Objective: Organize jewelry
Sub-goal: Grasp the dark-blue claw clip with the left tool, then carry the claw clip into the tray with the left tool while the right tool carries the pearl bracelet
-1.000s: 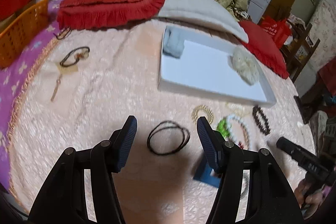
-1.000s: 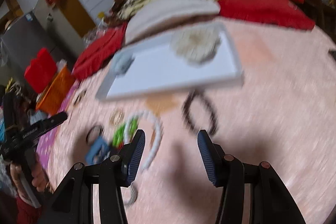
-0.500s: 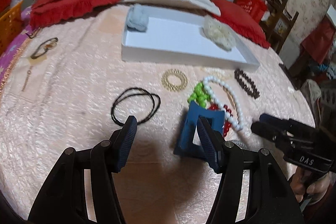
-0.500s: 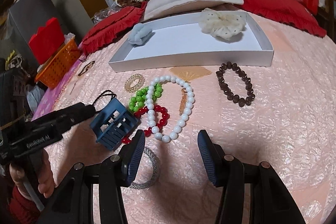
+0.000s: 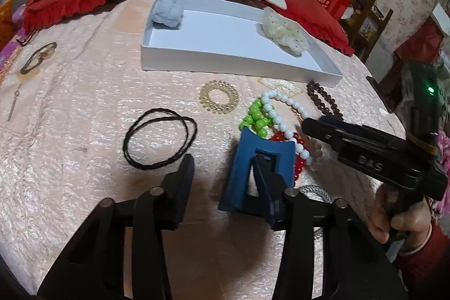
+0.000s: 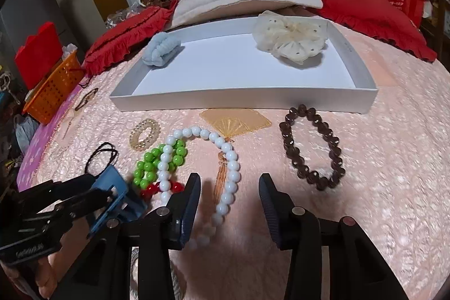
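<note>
Closing as you hold it, your left gripper [image 5: 225,173] has the blue clip [image 5: 253,167] between its jaws at lower centre of the left view; the right-hand finger [image 5: 267,187] sits inside the clip's open frame, the other finger stands clear of it on the left, and you cannot tell from either view whether the pads already press on it. In the right view that clip [image 6: 118,196] shows at lower left, just beside the green beads [image 6: 157,162] and red beads [image 6: 168,187]. Your right gripper [image 6: 229,198] is closing too, jaws still apart with bare pink cloth [image 6: 393,159] between them; the white beads [image 6: 227,159] curve just in front of its left finger and the brown bracelet [image 6: 312,148] lies to the upper right of its right finger. Behind them, the white tray [image 6: 244,97] spans the middle of the frame, holding a blue scrunchie [image 6: 161,52] in its left corner and a cream scrunchie [image 6: 292,37] at its right. A gold coil tie [image 5: 219,100] and a black elastic loop [image 5: 160,142] lie left of the beads in the left view.
</note>
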